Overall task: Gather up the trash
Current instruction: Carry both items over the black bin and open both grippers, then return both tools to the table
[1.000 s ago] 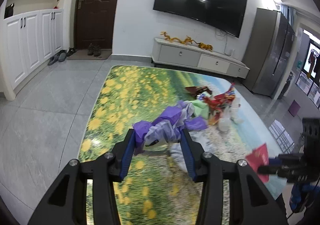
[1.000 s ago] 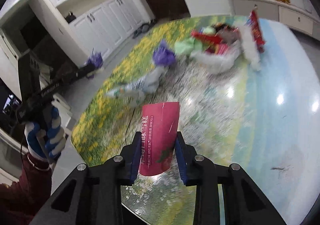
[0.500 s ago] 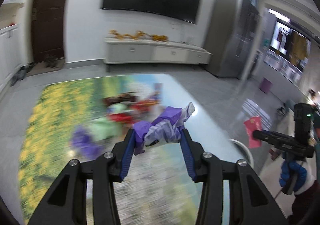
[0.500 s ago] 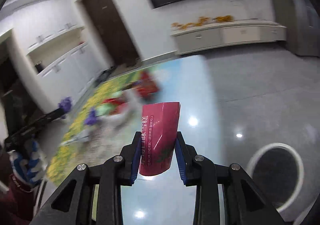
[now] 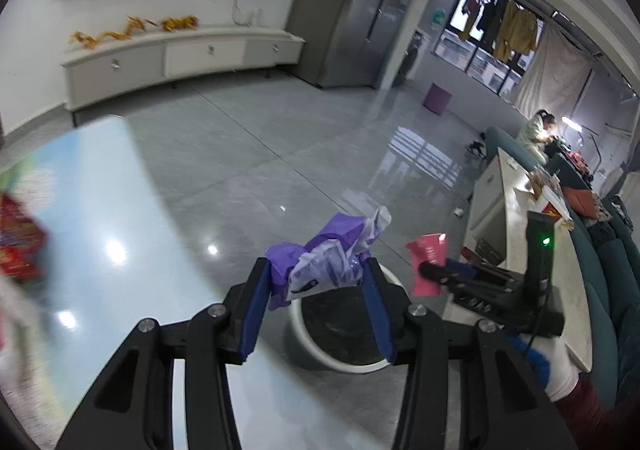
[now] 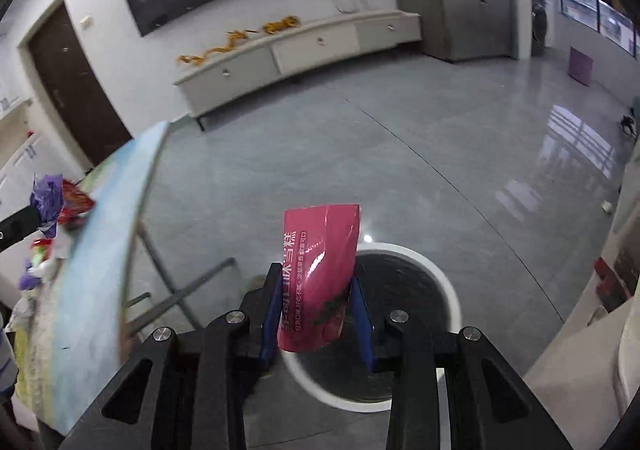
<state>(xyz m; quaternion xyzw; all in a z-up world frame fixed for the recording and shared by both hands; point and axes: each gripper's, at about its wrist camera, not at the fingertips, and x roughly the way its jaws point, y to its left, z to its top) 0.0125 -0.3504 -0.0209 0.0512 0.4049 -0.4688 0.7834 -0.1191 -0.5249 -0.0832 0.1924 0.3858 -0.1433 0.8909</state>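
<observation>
My left gripper (image 5: 316, 302) is shut on a crumpled purple and white plastic wrapper (image 5: 328, 258), held over the near rim of a round white trash bin (image 5: 304, 342) with a black liner. My right gripper (image 6: 316, 310) is shut on a pink snack pouch (image 6: 320, 274), held above the same bin (image 6: 448, 290). The right gripper also shows in the left wrist view (image 5: 430, 272) with the pouch (image 5: 428, 262). The purple wrapper also shows in the right wrist view (image 6: 48, 201) at the far left.
The table with the printed landscape top (image 5: 92, 234) lies to the left, with more wrappers (image 5: 16, 250) on it. Its metal legs (image 6: 168, 282) stand beside the bin. A white counter (image 5: 512, 209) and teal sofa are at right. Grey tiled floor (image 6: 360, 153) lies beyond.
Both grippers have swung right, away from the table top, with their loads still held. The trash bin has come into view under both of them.
</observation>
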